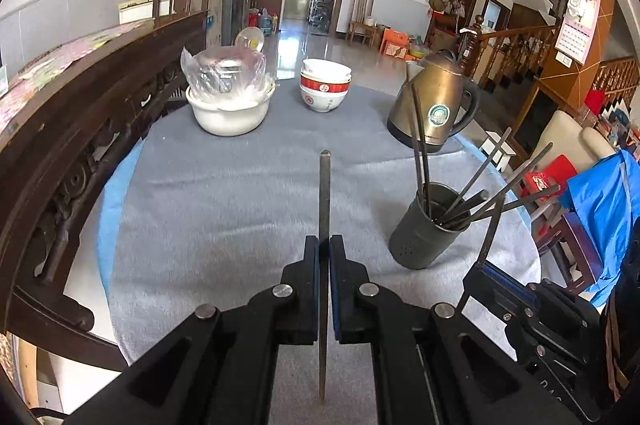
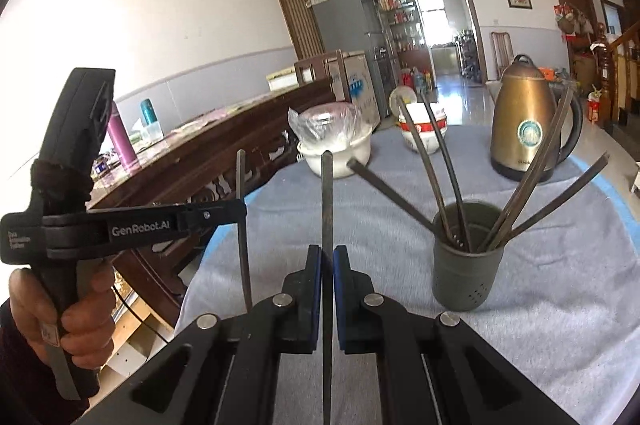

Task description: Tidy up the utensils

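My left gripper is shut on a dark metal chopstick that points away over the grey cloth. My right gripper is shut on a second chopstick, also pointing forward. A dark grey holder cup stands on the cloth to the right of both, with several chopsticks fanned out in it. In the right wrist view the left gripper is at the left, held by a hand, its chopstick upright. The left wrist view shows the right gripper at the lower right with its chopstick.
On the round table's grey cloth stand a bronze kettle, stacked red-and-white bowls and a white basin holding a plastic bag. A dark carved wooden bench back borders the table's left side.
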`<state>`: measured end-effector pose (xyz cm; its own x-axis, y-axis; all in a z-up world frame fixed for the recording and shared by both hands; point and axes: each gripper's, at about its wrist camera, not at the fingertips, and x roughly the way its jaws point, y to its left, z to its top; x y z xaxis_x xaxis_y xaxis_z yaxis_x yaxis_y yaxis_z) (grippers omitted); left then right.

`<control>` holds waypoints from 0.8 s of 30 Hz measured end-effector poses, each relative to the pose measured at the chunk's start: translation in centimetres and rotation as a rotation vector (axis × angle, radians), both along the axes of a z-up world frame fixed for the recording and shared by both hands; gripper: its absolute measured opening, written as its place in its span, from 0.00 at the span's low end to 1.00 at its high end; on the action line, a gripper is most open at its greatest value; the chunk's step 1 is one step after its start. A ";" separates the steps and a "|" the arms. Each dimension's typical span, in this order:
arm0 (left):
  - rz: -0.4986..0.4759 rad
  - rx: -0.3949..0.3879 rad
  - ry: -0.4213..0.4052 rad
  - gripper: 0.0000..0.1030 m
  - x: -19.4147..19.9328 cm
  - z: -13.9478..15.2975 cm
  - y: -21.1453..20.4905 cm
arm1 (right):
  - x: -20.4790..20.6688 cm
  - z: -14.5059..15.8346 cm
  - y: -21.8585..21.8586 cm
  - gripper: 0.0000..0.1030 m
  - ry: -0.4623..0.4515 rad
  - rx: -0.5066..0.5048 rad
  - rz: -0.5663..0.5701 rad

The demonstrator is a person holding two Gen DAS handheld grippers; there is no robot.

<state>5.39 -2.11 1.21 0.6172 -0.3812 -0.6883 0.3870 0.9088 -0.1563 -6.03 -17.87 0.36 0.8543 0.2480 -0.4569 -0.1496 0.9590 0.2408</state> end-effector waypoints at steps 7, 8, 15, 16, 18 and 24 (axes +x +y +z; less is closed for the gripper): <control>0.008 0.026 -0.039 0.05 -0.3 1.2 -0.7 | -0.3 1.7 -0.5 0.06 -0.051 0.002 -0.018; 0.011 0.029 -0.044 0.05 -0.3 1.3 -0.8 | -0.3 1.8 -0.6 0.06 -0.055 0.003 -0.020; 0.020 0.033 -0.073 0.05 -0.1 2.3 -1.0 | -0.2 3.2 -0.7 0.06 -0.089 -0.001 -0.027; 0.020 0.034 -0.078 0.05 0.0 2.5 -1.0 | -0.2 3.3 -0.7 0.06 -0.093 -0.004 -0.027; 0.022 0.031 -0.081 0.05 0.1 2.7 -1.0 | -0.2 3.5 -0.8 0.06 -0.097 -0.003 -0.029; 0.022 0.033 -0.095 0.05 0.3 3.2 -1.2 | -0.4 4.2 -1.2 0.06 -0.116 -0.004 -0.041</control>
